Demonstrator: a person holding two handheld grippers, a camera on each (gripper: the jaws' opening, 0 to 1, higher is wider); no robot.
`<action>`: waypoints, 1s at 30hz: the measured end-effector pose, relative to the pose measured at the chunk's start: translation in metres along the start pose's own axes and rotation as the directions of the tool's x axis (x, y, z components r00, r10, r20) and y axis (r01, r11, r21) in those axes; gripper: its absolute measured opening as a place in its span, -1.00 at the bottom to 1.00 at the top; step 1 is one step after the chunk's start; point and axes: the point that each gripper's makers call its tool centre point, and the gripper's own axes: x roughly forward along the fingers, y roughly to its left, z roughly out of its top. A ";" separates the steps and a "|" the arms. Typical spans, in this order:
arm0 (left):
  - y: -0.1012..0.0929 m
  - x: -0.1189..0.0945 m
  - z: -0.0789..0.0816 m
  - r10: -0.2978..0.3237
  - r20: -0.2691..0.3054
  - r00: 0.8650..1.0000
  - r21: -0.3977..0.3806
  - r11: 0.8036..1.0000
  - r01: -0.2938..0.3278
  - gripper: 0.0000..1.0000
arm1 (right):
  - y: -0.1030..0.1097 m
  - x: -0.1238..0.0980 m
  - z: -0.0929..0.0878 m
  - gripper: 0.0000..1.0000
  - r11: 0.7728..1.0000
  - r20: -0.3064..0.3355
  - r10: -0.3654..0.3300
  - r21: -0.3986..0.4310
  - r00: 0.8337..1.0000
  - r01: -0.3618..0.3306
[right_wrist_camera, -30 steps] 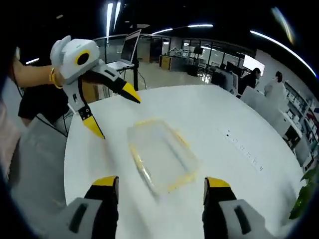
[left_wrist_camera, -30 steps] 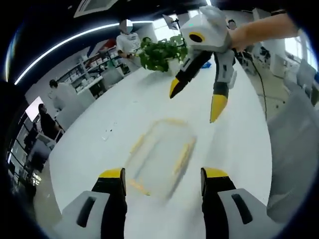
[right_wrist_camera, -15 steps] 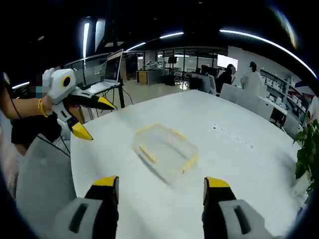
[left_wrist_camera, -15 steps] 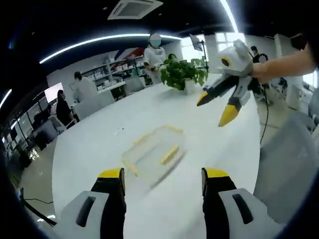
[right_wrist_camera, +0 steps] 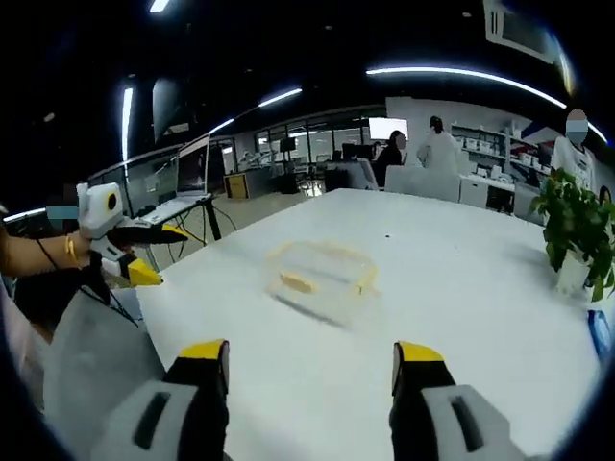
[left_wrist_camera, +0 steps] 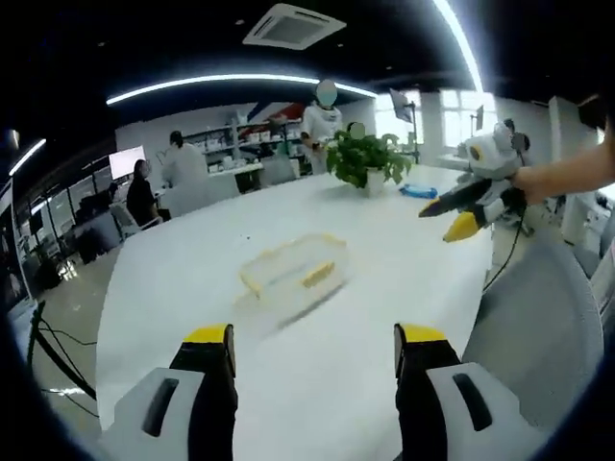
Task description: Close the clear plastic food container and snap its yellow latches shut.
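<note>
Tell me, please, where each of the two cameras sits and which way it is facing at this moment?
Left gripper view: rides on the left hand-held gripper, looking across the white table at the clear container and a potted plant; the right hand-held gripper and a forearm enter from the right.
Right gripper view: rides on the right hand-held gripper, facing the container from the opposite side; the left hand-held gripper and a wrist enter from the left.
Shared: the container, table, plant, and each other's gripper.

no text, label, brand, number or sign can be read anywhere.
</note>
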 end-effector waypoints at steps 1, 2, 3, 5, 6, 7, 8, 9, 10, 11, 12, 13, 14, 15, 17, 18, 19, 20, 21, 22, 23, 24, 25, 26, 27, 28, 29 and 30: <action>-0.001 -0.002 -0.003 0.003 -0.001 1.000 -0.007 1.000 -0.003 0.31 | 0.004 -0.002 -0.002 0.36 1.000 0.005 0.005 0.014 1.000 -0.005; -0.001 -0.004 -0.006 0.009 -0.003 1.000 -0.022 1.000 -0.009 0.32 | 0.010 -0.005 -0.003 0.35 0.999 0.013 0.008 0.034 1.000 -0.009; -0.002 -0.006 -0.008 0.013 -0.003 1.000 -0.032 0.999 -0.013 0.33 | 0.013 -0.006 -0.004 0.35 0.999 0.016 0.007 0.038 1.000 -0.007; -0.004 -0.010 -0.011 0.020 0.001 1.000 -0.055 0.998 -0.020 0.33 | 0.021 -0.008 -0.005 0.35 0.999 0.018 0.008 0.031 1.000 -0.008; -0.004 -0.011 -0.011 0.021 0.004 1.000 -0.060 0.998 -0.021 0.33 | 0.023 -0.009 -0.005 0.35 1.000 0.016 0.006 0.027 1.000 -0.007; -0.005 -0.013 -0.012 0.028 0.007 1.000 -0.071 0.997 -0.027 0.33 | 0.022 -0.011 -0.005 0.35 1.000 0.024 -0.015 0.027 1.000 0.014; -0.004 -0.015 -0.012 0.034 0.011 0.999 -0.080 0.996 -0.033 0.34 | 0.022 -0.012 -0.003 0.35 0.999 0.034 -0.023 0.033 0.999 0.022; -0.003 -0.016 -0.013 0.041 0.016 0.999 -0.089 0.995 -0.039 0.34 | 0.023 -0.013 -0.002 0.35 0.998 0.047 -0.031 0.049 0.998 0.029; -0.002 -0.017 -0.013 0.046 0.019 0.999 -0.098 0.994 -0.044 0.35 | 0.023 -0.013 -0.001 0.35 0.998 0.053 -0.036 0.057 0.998 0.033; -0.001 -0.018 -0.014 0.056 0.020 0.998 -0.110 0.992 -0.053 0.36 | 0.024 -0.013 -0.001 0.35 0.997 0.057 -0.040 0.064 0.998 0.036; -0.001 -0.018 -0.015 0.056 0.018 0.998 -0.116 0.992 -0.054 0.38 | 0.025 -0.014 -0.001 0.36 0.997 0.058 -0.044 0.066 0.997 0.040; -0.002 -0.018 -0.017 0.056 0.017 0.998 -0.119 0.991 -0.054 0.39 | 0.025 -0.014 -0.002 0.36 0.997 0.060 -0.051 0.066 0.997 0.047; -0.002 -0.017 -0.020 0.054 0.017 0.998 -0.124 0.991 -0.052 0.38 | 0.025 -0.014 -0.004 0.36 0.997 0.059 -0.051 0.065 0.997 0.047; -0.003 -0.017 -0.021 0.052 0.016 0.999 -0.130 0.990 -0.049 0.38 | 0.026 -0.014 -0.005 0.36 0.996 0.058 -0.050 0.071 0.997 0.046; -0.004 -0.017 -0.024 0.049 0.009 0.999 -0.140 0.989 -0.048 0.38 | 0.027 -0.014 -0.008 0.36 0.995 0.058 -0.052 0.085 0.997 0.047; -0.005 -0.017 -0.024 0.049 0.007 0.999 -0.140 0.989 -0.048 0.37 | 0.027 -0.014 -0.010 0.35 0.995 0.057 -0.053 0.090 0.997 0.048; -0.004 -0.017 -0.024 0.049 0.007 0.999 -0.139 0.989 -0.048 0.37 | 0.026 -0.015 -0.012 0.35 0.994 0.056 -0.054 0.094 0.997 0.049; -0.004 -0.017 -0.023 0.050 0.008 0.999 -0.139 0.989 -0.048 0.37 | 0.027 -0.015 -0.013 0.35 0.994 0.055 -0.054 0.098 0.997 0.048; -0.003 -0.017 -0.022 0.051 0.013 0.999 -0.141 0.989 -0.049 0.37 | 0.027 -0.015 -0.014 0.35 0.994 0.053 -0.052 0.103 0.997 0.046; -0.003 -0.017 -0.021 0.051 0.016 0.999 -0.142 0.989 -0.049 0.36 | 0.028 -0.016 -0.015 0.35 0.993 0.050 -0.053 0.104 0.997 0.047; -0.002 -0.017 -0.021 0.056 0.016 0.998 -0.143 0.988 -0.054 0.37 | 0.027 -0.016 -0.016 0.34 0.994 0.044 -0.054 0.100 0.998 0.049; 0.000 -0.017 -0.022 0.064 0.011 0.998 -0.140 0.988 -0.062 0.38 | 0.028 -0.016 -0.015 0.34 0.994 0.045 -0.054 0.092 0.998 0.049; 0.000 -0.017 -0.023 0.065 0.003 0.998 -0.136 0.989 -0.064 0.39 | 0.028 -0.016 -0.014 0.33 0.995 0.051 -0.054 0.088 0.997 0.049; 0.000 -0.017 -0.024 0.064 0.002 0.998 -0.136 0.989 -0.063 0.38 | 0.028 -0.015 -0.014 0.33 0.995 0.051 -0.054 0.088 0.997 0.049; 0.000 -0.017 -0.026 0.063 -0.001 0.998 -0.144 0.988 -0.063 0.37 | 0.029 -0.015 -0.014 0.33 0.995 0.050 -0.053 0.087 0.997 0.049; 0.000 -0.017 -0.028 0.064 -0.001 0.998 -0.152 0.986 -0.064 0.37 | 0.032 -0.013 -0.017 0.33 0.997 0.032 -0.040 0.069 0.999 0.037; 0.000 -0.017 -0.030 0.065 -0.003 0.998 -0.159 0.985 -0.065 0.37 | 0.033 -0.012 -0.019 0.32 0.998 0.022 -0.034 0.059 0.999 0.033; -0.001 -0.017 -0.033 0.066 -0.008 0.998 -0.169 0.983 -0.067 0.36 | 0.035 -0.011 -0.020 0.32 0.998 0.016 -0.030 0.049 0.999 0.029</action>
